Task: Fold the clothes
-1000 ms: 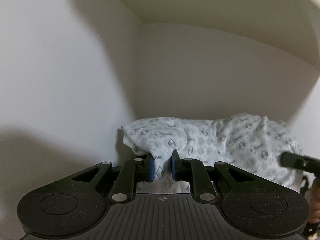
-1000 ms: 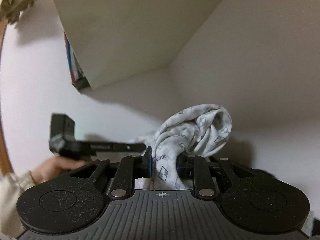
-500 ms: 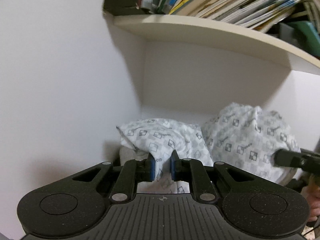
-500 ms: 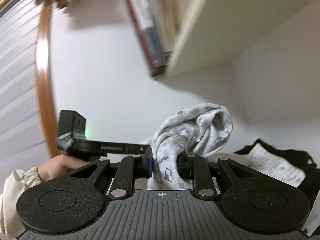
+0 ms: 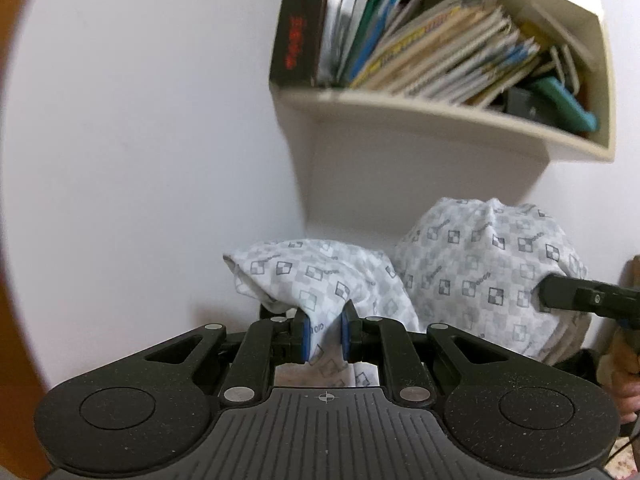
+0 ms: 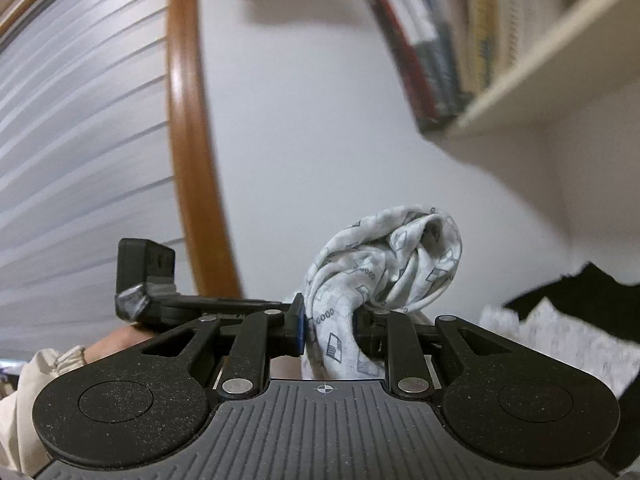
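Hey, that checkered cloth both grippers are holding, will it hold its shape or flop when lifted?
Likely floppy: the checkered cloth bunches and droops around the left gripper. Probably light, since it hangs from thin pinches. It may slip; only a small wad sits in the right gripper.

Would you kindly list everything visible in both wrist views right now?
patterned garment: one, white with grey checks, bunched and held up by both grippers
shelf: one, cream, on the wall above
books: many, mixed colours, on the shelf
wooden frame: one, brown, beside pale slats
dark fabric: one, black, lower right in right view
left hand-held gripper: one, black, clamping the garment
right hand-held gripper: one, black, clamping the garment
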A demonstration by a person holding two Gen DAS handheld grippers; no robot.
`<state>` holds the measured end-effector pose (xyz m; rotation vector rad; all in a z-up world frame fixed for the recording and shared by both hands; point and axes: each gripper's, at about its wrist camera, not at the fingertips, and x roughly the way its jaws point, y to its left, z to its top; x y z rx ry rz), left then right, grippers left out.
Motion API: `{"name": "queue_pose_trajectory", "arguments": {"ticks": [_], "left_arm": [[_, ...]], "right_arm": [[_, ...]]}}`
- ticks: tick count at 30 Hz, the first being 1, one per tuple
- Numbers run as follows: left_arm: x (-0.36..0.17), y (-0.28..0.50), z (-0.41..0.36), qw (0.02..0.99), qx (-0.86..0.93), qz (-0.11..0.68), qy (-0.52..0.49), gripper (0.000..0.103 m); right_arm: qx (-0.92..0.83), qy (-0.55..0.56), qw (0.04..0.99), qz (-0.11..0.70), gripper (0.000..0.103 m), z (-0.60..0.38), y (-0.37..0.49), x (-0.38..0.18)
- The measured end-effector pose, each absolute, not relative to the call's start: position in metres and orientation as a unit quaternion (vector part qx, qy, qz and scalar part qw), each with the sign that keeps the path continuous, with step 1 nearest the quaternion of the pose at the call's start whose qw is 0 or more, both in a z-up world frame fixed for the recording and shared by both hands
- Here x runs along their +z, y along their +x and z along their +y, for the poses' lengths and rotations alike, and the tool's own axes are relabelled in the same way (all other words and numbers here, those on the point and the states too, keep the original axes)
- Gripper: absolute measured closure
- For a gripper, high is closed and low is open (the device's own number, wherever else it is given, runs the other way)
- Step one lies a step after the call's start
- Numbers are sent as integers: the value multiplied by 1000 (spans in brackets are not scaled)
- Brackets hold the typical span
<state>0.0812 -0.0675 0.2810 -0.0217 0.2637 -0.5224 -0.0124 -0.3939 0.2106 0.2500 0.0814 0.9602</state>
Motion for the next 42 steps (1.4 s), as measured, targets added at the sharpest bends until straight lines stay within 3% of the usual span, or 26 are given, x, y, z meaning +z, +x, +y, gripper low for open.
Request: {"name": "queue_pose_trajectory", "arguments": {"ticks": [11,22,30,35,38,42], "left_arm": [[321,46,-57,966,-248,78,-3,88],[303,99,-89,965,-237,108,-5,89],[332,62,-93,963,-265,35,-20,89],[265,-11,-47,971,-232,41,-30,87],[176,-49,7,971,-188,138,-54,85],[75,-100,69,950,-134,279,-43,85]], "right_arm": [[512,141,847,16,81,-395,-40,243],[456,138,878,41,81,-407,13,226],[433,106,895,-14,81,-424,-18,261],[466,73,881,-11,81,-397,-74,238],[494,39,868,28,81,-361,-108,183],[532,13,831,159,78,-309,-139,68]]}}
